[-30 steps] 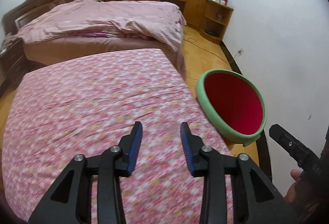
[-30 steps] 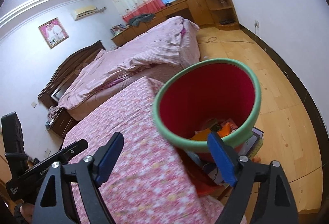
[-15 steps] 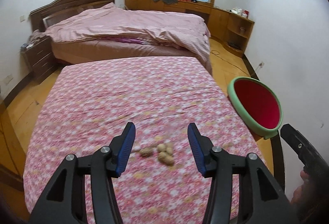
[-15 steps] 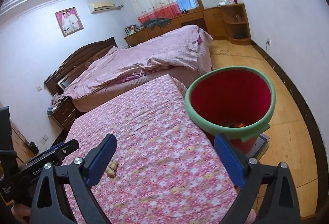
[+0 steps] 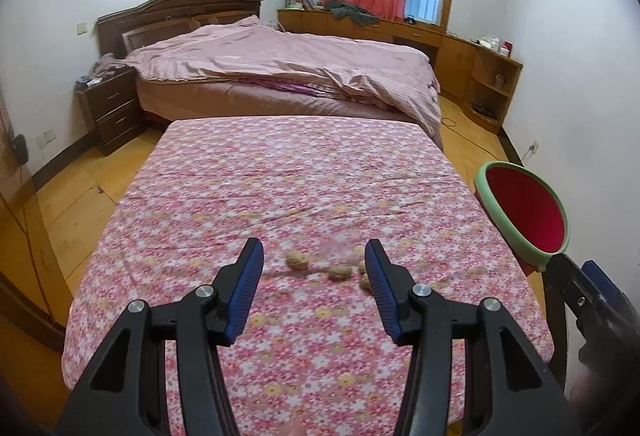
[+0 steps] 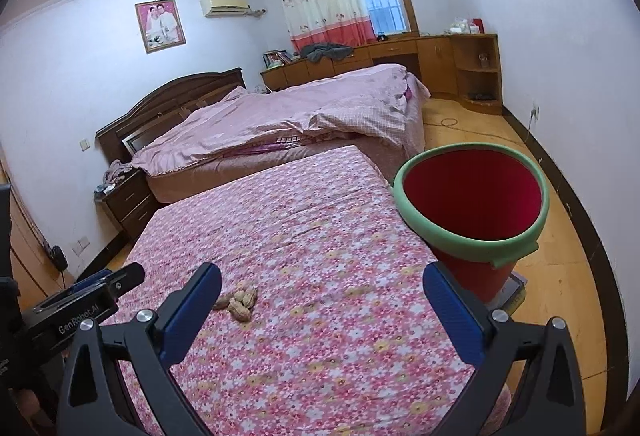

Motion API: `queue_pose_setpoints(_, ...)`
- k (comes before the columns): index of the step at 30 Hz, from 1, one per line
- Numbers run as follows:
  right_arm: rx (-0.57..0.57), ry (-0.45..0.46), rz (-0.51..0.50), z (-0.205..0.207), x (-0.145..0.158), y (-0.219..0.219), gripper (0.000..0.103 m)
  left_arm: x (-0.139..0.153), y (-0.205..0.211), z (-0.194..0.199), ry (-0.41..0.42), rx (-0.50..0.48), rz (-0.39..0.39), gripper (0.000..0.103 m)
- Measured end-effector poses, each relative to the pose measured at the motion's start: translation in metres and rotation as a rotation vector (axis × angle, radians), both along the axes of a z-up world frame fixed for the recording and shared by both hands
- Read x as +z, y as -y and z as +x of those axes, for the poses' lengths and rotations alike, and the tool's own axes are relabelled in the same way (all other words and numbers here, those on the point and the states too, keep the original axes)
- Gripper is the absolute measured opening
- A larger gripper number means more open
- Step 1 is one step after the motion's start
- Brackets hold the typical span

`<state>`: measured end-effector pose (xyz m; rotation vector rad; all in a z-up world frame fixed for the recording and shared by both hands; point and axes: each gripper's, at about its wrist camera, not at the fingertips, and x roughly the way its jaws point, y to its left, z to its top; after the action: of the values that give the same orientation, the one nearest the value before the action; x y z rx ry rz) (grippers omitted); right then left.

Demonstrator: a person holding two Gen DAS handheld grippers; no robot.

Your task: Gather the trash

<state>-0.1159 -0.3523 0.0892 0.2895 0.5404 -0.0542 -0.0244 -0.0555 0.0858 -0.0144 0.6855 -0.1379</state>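
Several peanut shells (image 5: 297, 260) lie in a small cluster on the pink floral tablecloth (image 5: 300, 176). My left gripper (image 5: 313, 246) hovers just short of them, open, with nothing between its blue pads. In the right wrist view the peanut shells (image 6: 240, 302) sit left of centre, beyond the left fingertip of my right gripper (image 6: 322, 272), which is wide open and holds nothing. A red bin with a green rim (image 6: 472, 246) stands off the table's right edge; in the left wrist view the bin's rim (image 5: 516, 240) shows at far right.
A bed with a pink quilt (image 5: 288, 64) stands behind the table, with a dark nightstand (image 5: 112, 108) to its left. Wooden cabinets (image 6: 440, 60) line the far wall. Wood floor (image 6: 560, 260) runs past the bin to the white wall on the right.
Both views have swung left and back from the bin, bringing the peanut shells into sight. Both grippers' jaws stand wider than a second ago.
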Motion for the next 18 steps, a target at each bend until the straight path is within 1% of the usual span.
queue_pose_setpoints(4,0.005,0.009,-0.020,-0.003,-0.001,-0.009,0.103,-0.003,-0.009,-0.005,0.004,0.030,-0.011,0.053)
queue_pose_setpoints(8,0.012,0.017,-0.030,-0.006,0.000,-0.014,0.103,-0.005,-0.014,-0.010,0.015,0.049,0.002,0.053)
queue_pose_setpoints(18,0.019,0.018,-0.032,-0.008,-0.001,-0.019,0.103,-0.005,-0.019,-0.013,0.032,0.055,0.003,0.053)
